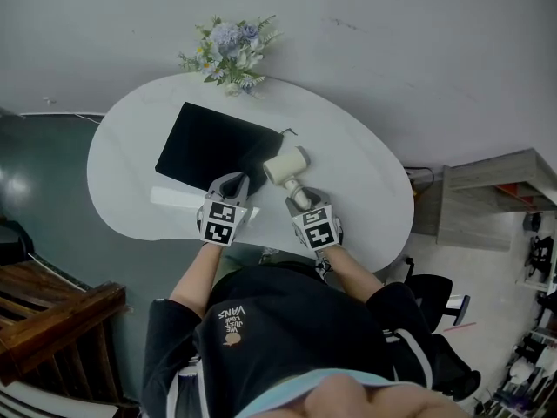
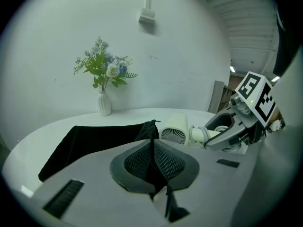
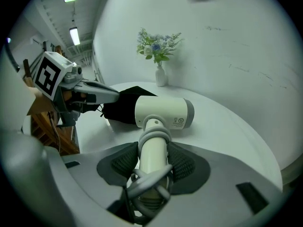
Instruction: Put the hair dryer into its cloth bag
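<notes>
A flat black cloth bag (image 1: 213, 146) lies on the white table (image 1: 365, 190). My left gripper (image 1: 228, 181) is at its near right corner, and in the left gripper view its jaws (image 2: 154, 162) are shut on a fold of the bag (image 2: 94, 141). The cream hair dryer (image 1: 287, 165) lies just right of the bag's mouth, its barrel close to the cloth. My right gripper (image 1: 300, 197) grips the dryer's handle (image 3: 154, 150), with the pads pressed on both sides and the cord coiled round it. The dryer's grille (image 2: 173, 136) faces the left gripper.
A vase of blue and white flowers (image 1: 231, 55) stands at the table's far edge, against the wall. A white strip (image 1: 174, 197) lies by the bag's near edge. Dark wooden furniture (image 1: 52, 320) stands at lower left and a grey shelf (image 1: 496, 194) to the right.
</notes>
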